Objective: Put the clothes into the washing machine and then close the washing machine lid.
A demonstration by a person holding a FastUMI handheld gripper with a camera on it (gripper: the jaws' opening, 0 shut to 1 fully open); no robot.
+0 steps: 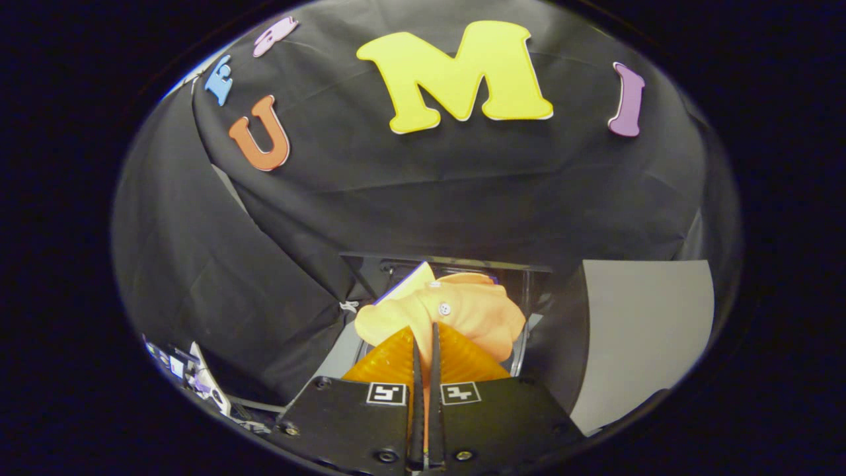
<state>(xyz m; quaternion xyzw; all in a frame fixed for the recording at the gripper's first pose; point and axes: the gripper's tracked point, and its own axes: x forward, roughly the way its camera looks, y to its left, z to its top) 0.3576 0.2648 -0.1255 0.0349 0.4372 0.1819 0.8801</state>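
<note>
Orange garment: a soft orange shirt (456, 311) with a collar and 2 small white buttons hangs bunched just ahead of the fingers, its fabric caught between them.
Fingers: the 2 fingers (426, 334) are drawn almost together, with a thin strip of orange cloth running down the narrow gap, so both press on the shirt.
Gripper body: 2 dark plates with square black-and-white markers sit behind the fingers, and ribbed amber parts fan out on either side of them.
Washing machine: a dark frame with a glassy raised lid (462, 264) stands directly behind the shirt; a curved pale rim of the opening (519, 360) shows just below and beside the hanging fabric.
Shirt position: held up in front of the open machine, over its opening; whether any part touches the rim cannot be told.
Backdrop: black cloth (429, 198) drapes the booth wall behind the machine.
Side panel: a flat grey board (641, 330) stands to the right of the machine.
Left side: small purple and white clutter (192, 380), too blurred to identify.
</note>
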